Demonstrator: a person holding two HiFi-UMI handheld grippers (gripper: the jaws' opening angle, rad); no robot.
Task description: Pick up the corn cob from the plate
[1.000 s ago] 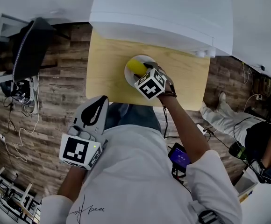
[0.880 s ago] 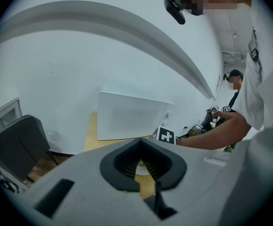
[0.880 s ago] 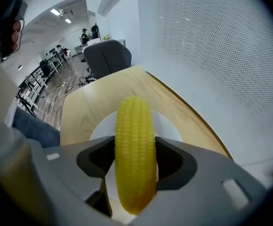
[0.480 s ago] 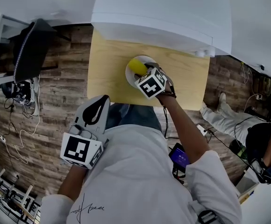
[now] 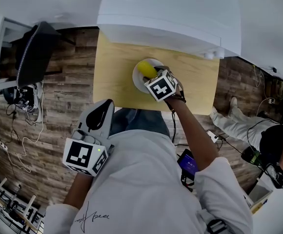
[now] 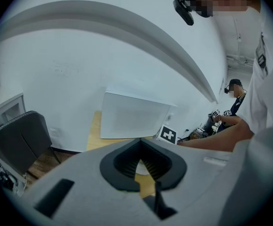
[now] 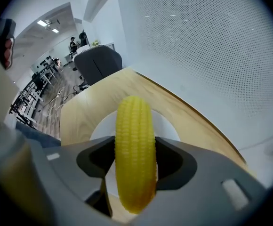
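Now the grasp is in hand: the right gripper [image 5: 151,75] stands over the plate [image 5: 136,81] on the bench [image 5: 114,82]. Its jaws are closed against both flanks of the cob [image 7: 134,145], which lies toward the plate's 11 o'clock rim. The lift looks not yet begun. Next comes a straight rise with a firm grip, lest the rounded cob roll out. The left gripper [image 5: 104,110], at the plate's 7 o'clock, has its jaws together, empty.

Far edge: a white box [image 5: 171,13] stands along the whole far edge of the table [image 5: 112,89] and closes that side.
Left half: bare wood, open from the left and near edges.
Middle: the plate [image 5: 136,83], with the right gripper [image 5: 149,72] above it.
Right half: bare wood; a forearm [image 5: 190,128] crosses the near edge.
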